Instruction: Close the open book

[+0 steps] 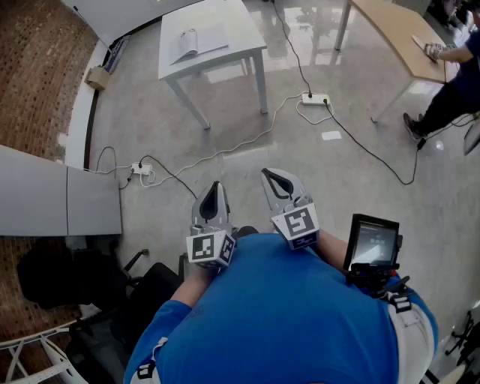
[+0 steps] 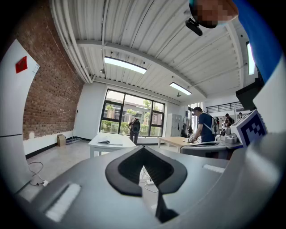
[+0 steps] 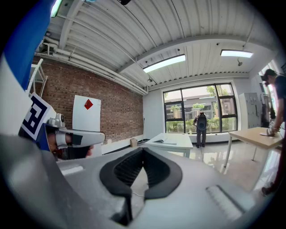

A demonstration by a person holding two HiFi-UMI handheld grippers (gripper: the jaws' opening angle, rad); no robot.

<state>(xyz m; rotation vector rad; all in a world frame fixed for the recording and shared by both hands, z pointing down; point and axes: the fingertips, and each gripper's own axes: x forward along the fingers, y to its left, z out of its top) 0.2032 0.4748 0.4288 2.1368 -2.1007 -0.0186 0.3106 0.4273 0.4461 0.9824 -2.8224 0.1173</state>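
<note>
while lying open, the book [image 1: 199, 41] rests on the table [image 1: 241, 22].

**Two tabletops over a floor strung with cables**

In the head view we see the white tabletop [image 1: 244, 30] at eleven o'clock, and the open book [image 1: 199, 41] lies flat on it, pages up, toward its nine o'clock side. A wooden tabletop [image 1: 390, 30] stands at one o'clock. The pale glossy floor [image 1: 360, 202] carries both. On it, between the two, lies a white power strip [image 1: 315, 98], with a black cable [image 1: 375, 154] running from it toward four o'clock. A white cable [image 1: 247, 142] trails toward eight o'clock to a second power strip [image 1: 141, 169]. A small pale slip [image 1: 331, 136] lies just beside the first strip, and a brown box [image 1: 96, 77] sits at ten o'clock against the wall.
</note>
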